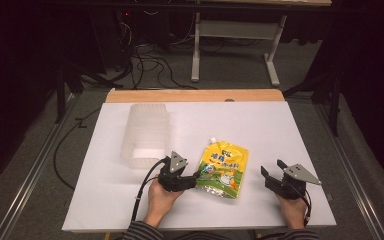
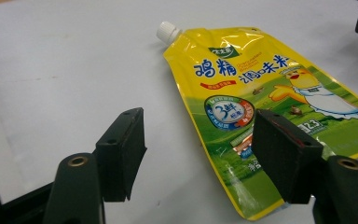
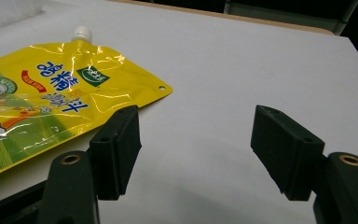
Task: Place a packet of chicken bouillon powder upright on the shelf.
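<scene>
1. The left gripper (image 1: 192, 179) has its jaws spread wide and pinches nothing. In the left gripper view one jaw stands over bare table and the other over the near corner of the yellow spouted seasoning pouch (image 2: 261, 116), so the pouch's near long edge lies in the gap.
2. The right gripper (image 1: 271, 170) is also spread and empty. The pouch lies to its left, apart from it, with bare white table (image 3: 242, 70) ahead of its jaws.
3. The pouch lies flat, its long axis running away from the person and leaning slightly toward the left gripper's side, with the white screw cap (image 2: 168, 31) at the far end.
4. The left gripper is clearly nearer; I judge it better placed to take the pouch.
5. Beyond the left gripper, farther from the person, stands a clear plastic container (image 1: 145, 135), well apart from the pouch.
</scene>
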### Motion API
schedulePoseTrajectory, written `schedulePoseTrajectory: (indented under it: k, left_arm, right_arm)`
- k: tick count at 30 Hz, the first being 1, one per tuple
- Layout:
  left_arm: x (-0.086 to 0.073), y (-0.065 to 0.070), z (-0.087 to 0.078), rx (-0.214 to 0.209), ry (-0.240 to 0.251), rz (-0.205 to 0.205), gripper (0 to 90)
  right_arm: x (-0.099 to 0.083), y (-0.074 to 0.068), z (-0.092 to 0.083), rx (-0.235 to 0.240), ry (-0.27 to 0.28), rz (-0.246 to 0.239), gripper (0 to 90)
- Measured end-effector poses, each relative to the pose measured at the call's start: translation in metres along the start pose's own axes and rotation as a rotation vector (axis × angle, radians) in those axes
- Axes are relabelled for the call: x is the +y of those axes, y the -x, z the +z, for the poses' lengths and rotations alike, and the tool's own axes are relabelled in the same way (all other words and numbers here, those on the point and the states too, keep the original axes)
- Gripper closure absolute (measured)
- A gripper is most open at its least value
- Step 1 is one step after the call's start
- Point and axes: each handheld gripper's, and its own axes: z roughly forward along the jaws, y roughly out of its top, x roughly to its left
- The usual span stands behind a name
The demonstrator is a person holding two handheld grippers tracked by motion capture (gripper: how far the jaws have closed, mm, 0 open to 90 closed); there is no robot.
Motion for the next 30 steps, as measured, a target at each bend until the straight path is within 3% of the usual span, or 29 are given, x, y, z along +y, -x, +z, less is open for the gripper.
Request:
schedulePoseTrajectory:
  k: [10,13,20,24,30]
  left_arm:
    - [0.006,0.004,0.015,0.015,-0.046,0.019,34.6]
    - [0.010,0.007,0.024,0.013,-0.058,0.000,34.2]
    - [0.009,0.011,0.039,0.014,-0.101,0.002,31.3]
    - [0.013,0.008,0.052,0.022,-0.131,-0.051,29.4]
    - [0.011,0.009,0.065,0.038,-0.142,-0.044,29.2]
  right_arm:
    - [0.000,-0.001,0.000,-0.003,-0.004,-0.004,32.2]
    - [0.000,-0.001,0.001,-0.002,-0.008,-0.006,32.2]
    - [0.000,0.000,0.001,-0.003,-0.011,-0.004,32.8]
    - [0.001,0.000,0.002,-0.004,-0.016,-0.002,32.9]
    - [0.000,0.000,0.001,-0.004,-0.010,-0.002,32.9]
